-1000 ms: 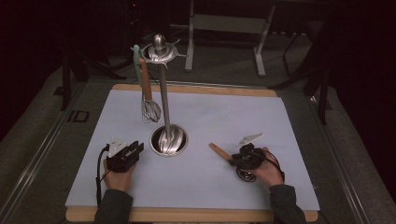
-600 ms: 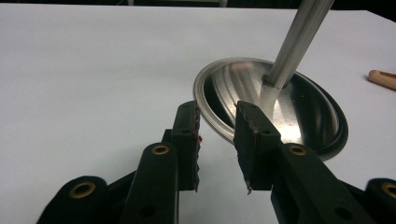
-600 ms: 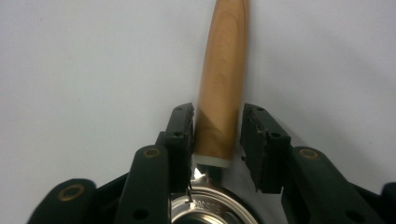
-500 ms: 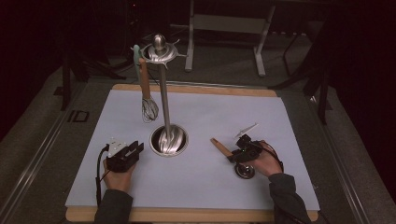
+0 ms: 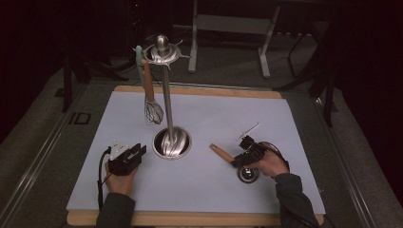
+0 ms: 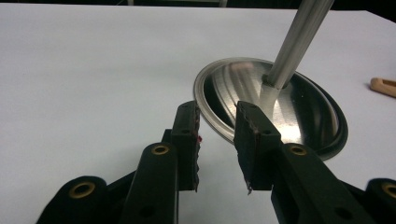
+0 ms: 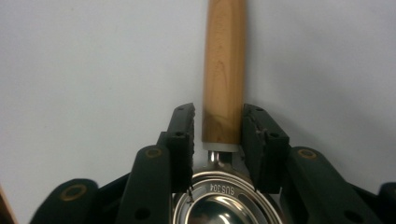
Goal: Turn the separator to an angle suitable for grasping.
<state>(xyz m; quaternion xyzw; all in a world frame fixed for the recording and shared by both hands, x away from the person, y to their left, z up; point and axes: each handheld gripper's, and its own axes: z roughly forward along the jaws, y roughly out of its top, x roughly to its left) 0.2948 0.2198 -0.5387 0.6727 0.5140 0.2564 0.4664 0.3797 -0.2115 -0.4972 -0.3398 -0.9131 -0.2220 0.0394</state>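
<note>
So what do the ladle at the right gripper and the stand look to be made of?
Ladle: pale wooden handle with visible grain and a matte look; its bowl is shiny metal, stamped SUS304, so probably stainless steel. Stand: polished metal, likely steel, with mirror-like reflections on its round base.

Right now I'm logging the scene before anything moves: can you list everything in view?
Mat: one, pale blue-white, on the wooden board.
Wooden board: one, light brown, edges showing around the mat.
Utensil stand: one, shiny steel, round base mid-mat, upright pole.
Whisk: one, wooden handle, wire head, hanging from the stand's top at its left.
Ladle: one, wooden handle, steel bowl, lying on the mat right of the stand.
Metal frame: one, grey, beyond the table.
Left tongs: black, open, nothing between, near the stand's base.
Right tongs: black, straddling the ladle's handle, slight gap at one pad.
</note>
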